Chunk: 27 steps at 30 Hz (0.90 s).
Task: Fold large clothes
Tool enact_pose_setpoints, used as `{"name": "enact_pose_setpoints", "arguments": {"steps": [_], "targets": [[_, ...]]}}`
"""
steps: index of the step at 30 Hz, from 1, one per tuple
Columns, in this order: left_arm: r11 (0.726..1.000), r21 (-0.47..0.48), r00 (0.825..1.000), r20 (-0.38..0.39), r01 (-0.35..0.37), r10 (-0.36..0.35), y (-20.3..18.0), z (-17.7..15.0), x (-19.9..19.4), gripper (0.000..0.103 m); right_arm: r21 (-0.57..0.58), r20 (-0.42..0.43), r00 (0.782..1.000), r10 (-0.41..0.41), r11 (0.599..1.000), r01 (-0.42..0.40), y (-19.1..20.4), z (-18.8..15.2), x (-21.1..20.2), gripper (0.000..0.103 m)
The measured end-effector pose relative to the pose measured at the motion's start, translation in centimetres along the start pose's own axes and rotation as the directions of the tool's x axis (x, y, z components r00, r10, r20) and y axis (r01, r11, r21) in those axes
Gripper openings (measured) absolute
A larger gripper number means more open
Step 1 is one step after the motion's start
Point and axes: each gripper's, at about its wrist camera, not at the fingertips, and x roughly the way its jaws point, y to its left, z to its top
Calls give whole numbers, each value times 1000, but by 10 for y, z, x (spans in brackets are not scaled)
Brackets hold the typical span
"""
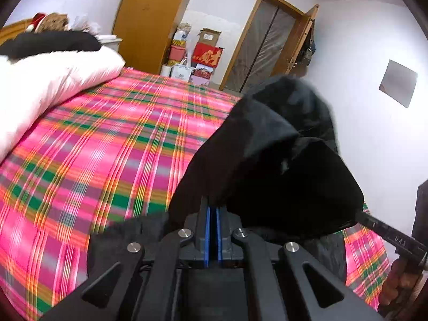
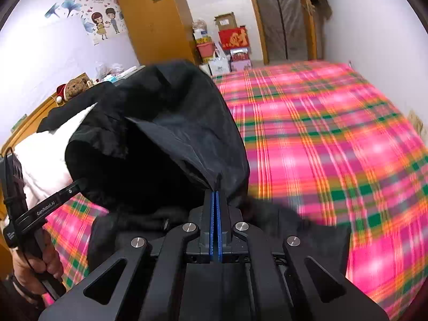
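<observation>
Black jacket (image 1: 267,160) bunched, lifted over plaid bed (image 1: 107,147); both claws (image 1: 213,208) (image 2: 215,195) clamped on fabric.

So the bed (image 1: 112,144) has this loud pink plaid sheet with green and orange stripes. A puffy white duvet (image 1: 48,85) is bunched at one end with something black (image 1: 50,43) lying on top, and a black garment (image 2: 165,123) partly drapes onto the sheet at the near edge.

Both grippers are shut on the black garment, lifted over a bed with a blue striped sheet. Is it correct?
Not quite. The left gripper and right gripper do pinch the black garment, but the bed sheet is pink plaid with green and orange stripes, as both wrist views show.
</observation>
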Motion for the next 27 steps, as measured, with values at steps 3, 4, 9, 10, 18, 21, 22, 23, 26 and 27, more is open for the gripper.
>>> {"name": "enact_pose_setpoints", "arguments": {"steps": [3, 4, 9, 10, 18, 21, 22, 23, 26, 27], "targets": [[999, -49, 999, -37, -7, 6, 12, -30, -9, 4, 59, -46, 999, 0, 998, 2, -9, -36, -4, 1], [998, -66, 999, -54, -14, 10, 17, -40, -12, 4, 71, -63, 998, -4, 997, 9, -12, -44, -2, 1], [989, -132, 988, -146, -62, 42, 35, -86, -17, 5, 108, -170, 985, -9, 994, 27, -28, -91, 9, 1], [988, -138, 986, -163, -67, 44, 38, -93, -20, 5, 115, -194, 981, -11, 993, 33, -31, -99, 13, 1], [978, -154, 976, -185, -141, 111, 50, -124, -65, 7, 193, -171, 985, 35, 981, -2, -43, -113, -16, 44], [978, -186, 988, -137, -93, 68, 47, -110, -75, 31, 245, -114, 987, 112, 966, -82, -40, -101, -28, 67], [980, -185, 991, -126, -70, 47, 43, -104, -75, 38, 259, -108, 984, 139, 960, -107, -38, -96, -27, 67], [983, -179, 993, -114, -46, 25, 38, -99, -72, 46, 274, -109, 981, 163, 953, -128, -36, -92, -23, 67], [988, -152, 992, -127, -25, 5, 29, -90, -51, 46, 314, -156, 966, 205, 938, -148, -33, -88, 2, 67], [988, -150, 991, -137, -22, 1, 26, -89, -43, 46, 321, -172, 962, 214, 935, -151, -30, -88, 11, 67]]}}
